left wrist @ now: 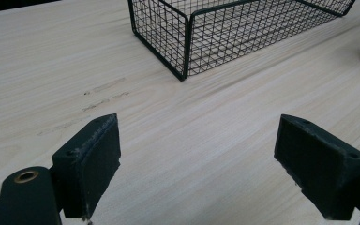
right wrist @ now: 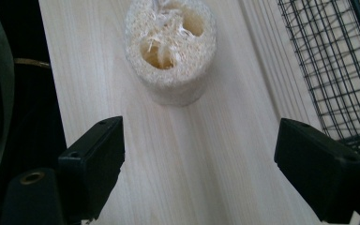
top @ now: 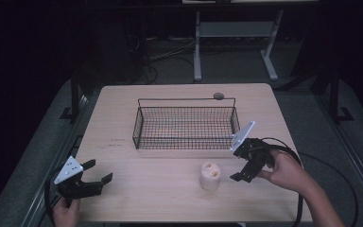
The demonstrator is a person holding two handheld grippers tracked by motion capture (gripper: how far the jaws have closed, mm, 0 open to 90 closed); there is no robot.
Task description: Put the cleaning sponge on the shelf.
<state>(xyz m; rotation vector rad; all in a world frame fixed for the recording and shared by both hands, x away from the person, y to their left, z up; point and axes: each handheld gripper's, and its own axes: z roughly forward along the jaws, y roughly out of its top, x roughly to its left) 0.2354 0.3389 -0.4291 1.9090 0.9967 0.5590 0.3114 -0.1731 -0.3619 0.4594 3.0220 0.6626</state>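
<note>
Dark room, cables and a metal frame on the floor behind; pale wooden table (top: 123, 189) lit at centre. Item one: wire basket (top: 185, 126), black mesh, rectangular, open-topped, standing at the middle of the table with nothing visible inside. Item two: loofah piece (top: 211, 176), a short cream cylinder of coarse fibre standing on end just in front of the basket and apart from it, its top face showing hollow channels in the right gripper view. Item three: small round grey object (top: 219, 96) at the far rim of the basket, too small to identify. Item four: right gripper (top: 241, 174), held in the person's right hand (top: 283, 171), just beside the loofah piece on its right, jaws spread wide and empty, pointed at it. Item five: left gripper (top: 99, 177), held at the near left corner of the table, well apart from the loofah piece, jaws likewise spread and empty over bare wood. Handling notes, by judgement: the loofah piece looks very light, dry and springy, rough enough not to slip, likely to compress and to tip or skid if nudged on one side. Best hold appears to be across the curved side wall at mid-height, jaws on opposite flanks, closing gently and squarely.
</note>
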